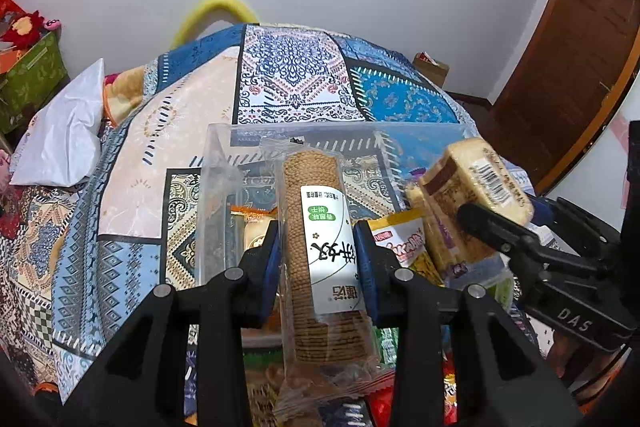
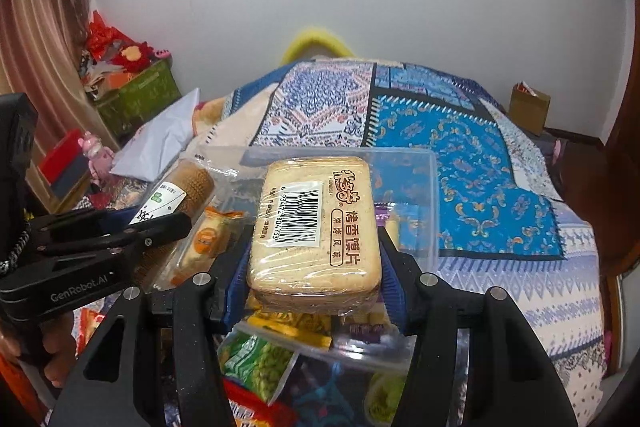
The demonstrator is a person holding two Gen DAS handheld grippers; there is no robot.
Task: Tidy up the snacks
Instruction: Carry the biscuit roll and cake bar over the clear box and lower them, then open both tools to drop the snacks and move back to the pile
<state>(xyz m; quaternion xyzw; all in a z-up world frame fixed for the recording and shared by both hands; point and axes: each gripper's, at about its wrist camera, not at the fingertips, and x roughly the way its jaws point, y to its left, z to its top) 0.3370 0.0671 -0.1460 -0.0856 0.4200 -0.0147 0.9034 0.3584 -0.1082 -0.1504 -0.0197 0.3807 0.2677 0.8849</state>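
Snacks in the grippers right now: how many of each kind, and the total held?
Cracker sleeve: 1, in the left gripper
Toast pack: 1, in the right gripper
Total held: 2

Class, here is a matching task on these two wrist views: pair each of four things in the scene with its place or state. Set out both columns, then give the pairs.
Column one:
1. biscuit roll
2. toast slice pack
3. clear plastic box
4. white pillow

Column two:
A. lies at the bed's left edge
B. clamped in the right gripper
C. stands on the patterned bedspread, open at the top
D. clamped in the left gripper

Pairs: 1-D, 2-B, 3-C, 4-A
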